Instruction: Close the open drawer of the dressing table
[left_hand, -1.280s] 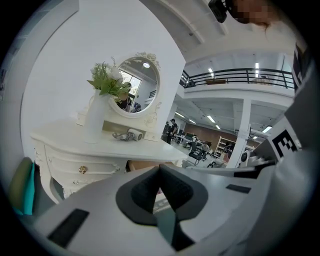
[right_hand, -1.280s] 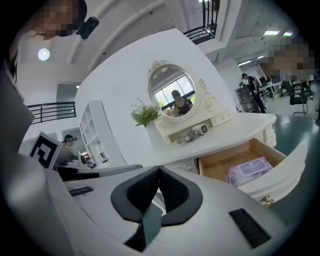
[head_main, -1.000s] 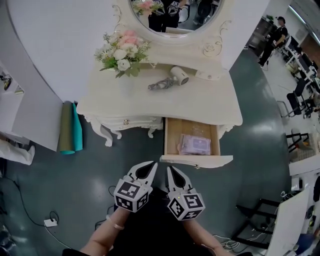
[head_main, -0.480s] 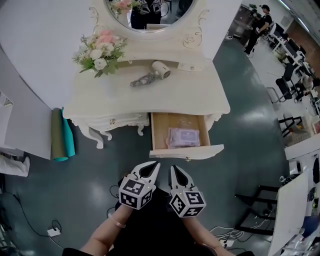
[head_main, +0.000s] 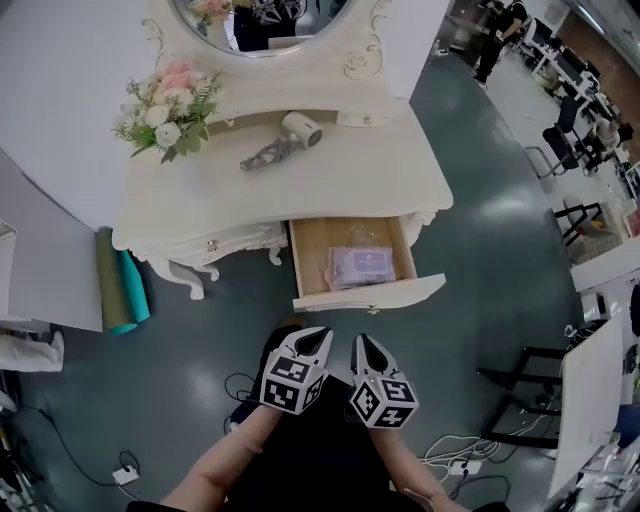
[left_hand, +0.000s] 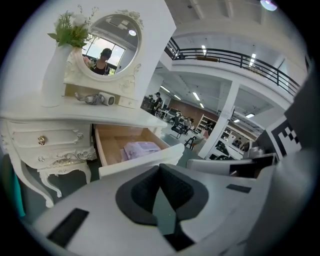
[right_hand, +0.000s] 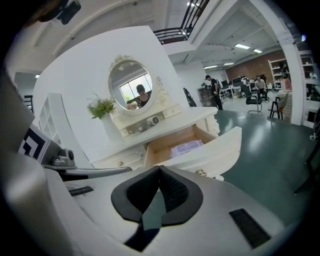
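Note:
A cream dressing table (head_main: 200, 200) stands ahead with its right drawer (head_main: 366, 293) pulled open; a purple packet (head_main: 360, 266) lies inside. The drawer (left_hand: 135, 162) also shows in the left gripper view and the drawer (right_hand: 210, 150) in the right gripper view, with a small knob (right_hand: 201, 173) on its front. My left gripper (head_main: 322, 340) and right gripper (head_main: 361, 343) hang side by side just short of the drawer front, both shut and empty, tips touching nothing.
On the tabletop lie a hair dryer (head_main: 285, 135) and a flower bouquet (head_main: 165, 95), under an oval mirror (head_main: 262, 20). Rolled mats (head_main: 120, 292) lean at the table's left. Cables (head_main: 455, 460) lie on the floor; black stands (head_main: 515, 395) and office chairs (head_main: 565, 150) at right.
The view has shifted: the table and drawer sit further left and lower in frame, closer to the grippers. Both grippers stay shut, side by side.

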